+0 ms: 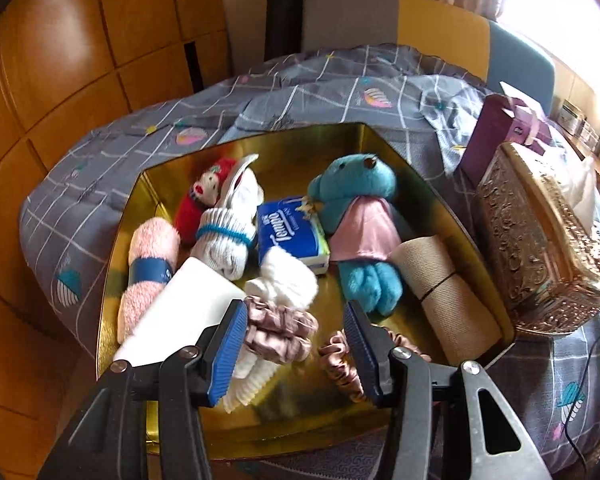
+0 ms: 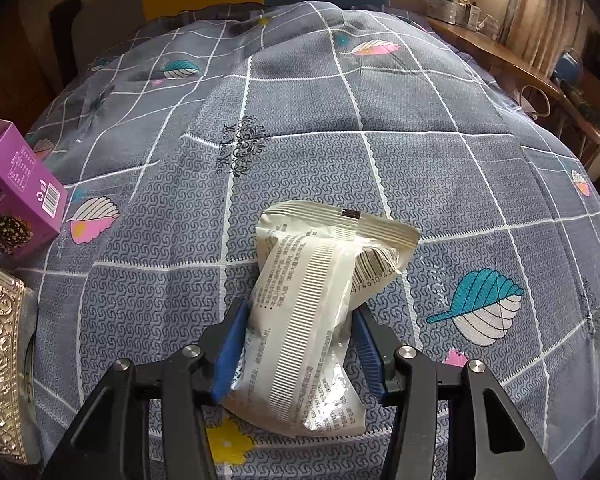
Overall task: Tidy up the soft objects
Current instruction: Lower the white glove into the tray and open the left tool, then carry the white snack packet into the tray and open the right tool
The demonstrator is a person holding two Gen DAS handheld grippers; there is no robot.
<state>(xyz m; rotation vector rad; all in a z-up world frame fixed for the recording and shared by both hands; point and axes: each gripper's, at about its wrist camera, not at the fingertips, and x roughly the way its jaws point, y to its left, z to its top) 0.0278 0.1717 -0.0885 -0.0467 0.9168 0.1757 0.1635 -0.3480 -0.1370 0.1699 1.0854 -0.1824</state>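
**Two grippers, one packet held**

One white packet sits clamped between the right gripper pads, above the grey patterned bedspread. Left gripper hangs with jaws apart and empty over the gold tray, just above a pink scrunchie; a teal plush toy and tissue pack lie beyond.

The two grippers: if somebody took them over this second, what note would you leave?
Left gripper: open above the gold tray, nothing between its pads.
Right gripper: shut on a white packet, above the grey bedspread.
Done: the tray already holds the blue plush toy, tissue pack, pink towel roll, socks, beige roll and scrunchies.
Left: the white packet probably goes into the tray next.
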